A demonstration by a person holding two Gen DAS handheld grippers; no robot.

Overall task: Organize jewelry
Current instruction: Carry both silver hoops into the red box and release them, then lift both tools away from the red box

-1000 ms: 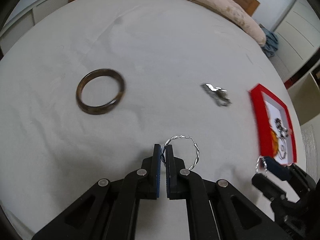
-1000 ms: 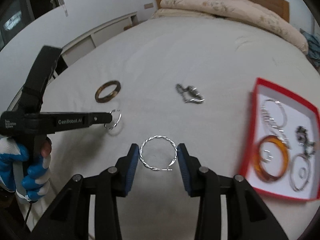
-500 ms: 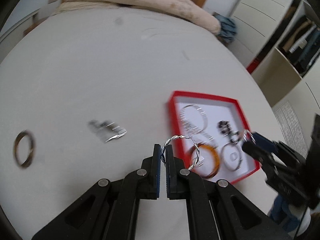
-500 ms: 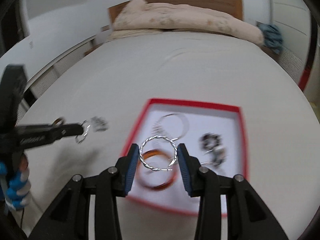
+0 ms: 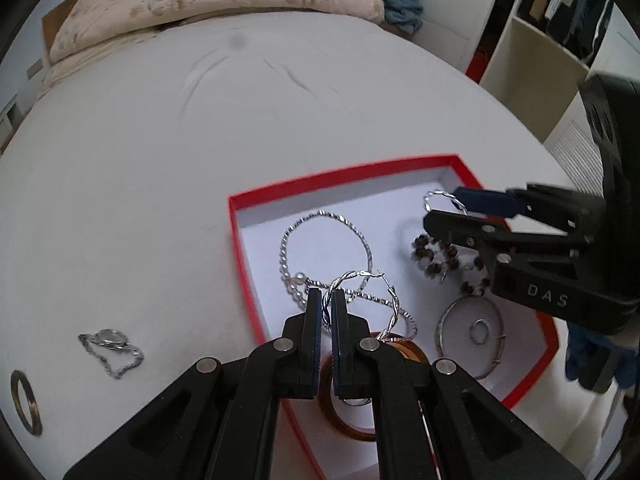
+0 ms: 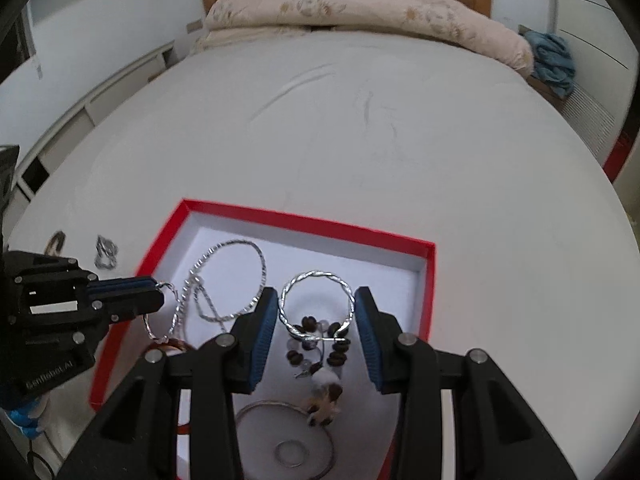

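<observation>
White bedsheet (image 5: 168, 152) covers the whole work surface, with a beige floral duvet (image 6: 360, 8) bunched up at the headboard end and some blue cloth (image 5: 402, 4) off in the corner. Sitting on the sheet is a red box (image 5: 236, 216) with a white inside, and it's got a fair bit in it: a long silver chain (image 5: 320, 248), a dark beaded piece (image 6: 320, 344), an amber bangle (image 5: 348, 424), plus a big thin silver ring with a small ring inside it (image 5: 476, 332).

Left gripper (image 5: 327, 300) is pinched shut on a twisted silver hoop (image 5: 390, 304), holding it by the rim over the box, above the chain and bangle. Right gripper (image 6: 316, 312) has its own twisted hoop (image 6: 318, 300) squeezed across its width between the blue pads (image 6: 262, 340), hanging over the beads at the box's far side.

Outside the box, to its left on the sheet, lie a crumpled silver chain (image 5: 110, 350) and a dark brown bangle (image 5: 25, 400), well apart from the box
</observation>
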